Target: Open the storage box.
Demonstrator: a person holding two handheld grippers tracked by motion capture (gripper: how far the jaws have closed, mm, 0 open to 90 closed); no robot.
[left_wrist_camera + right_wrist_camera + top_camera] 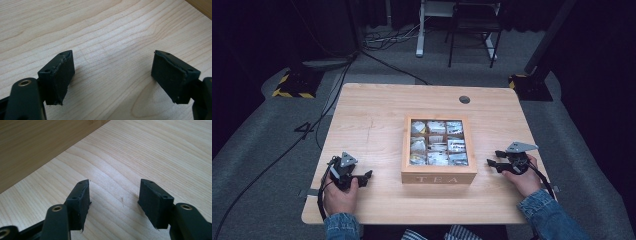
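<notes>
A pale rectangular wooden table [377,120] carries one square wooden tea box [439,176], the landmark here, standing near the table's middle. The box is a light brown, low and flat-sided, with the word TEA on the front wall that faces the person. Its top is a window divided by wooden bars into nine compartments, three rows of three, and pale tea sachets show in each; how many sachets lie in one compartment cannot be told.

Two black two-jaw grippers rest on the tabletop, one on each side of the box and apart from it. The left gripper [368,174] lies to the left of the box's front corner, held in the person's left hand [340,196]; its jaws stand wide apart over bare wood, holding nothing. The right gripper [493,160] lies to the right of the box, in the right hand [526,180], jaws likewise spread wide and empty, pointing toward the box's side wall [30,147].
</notes>
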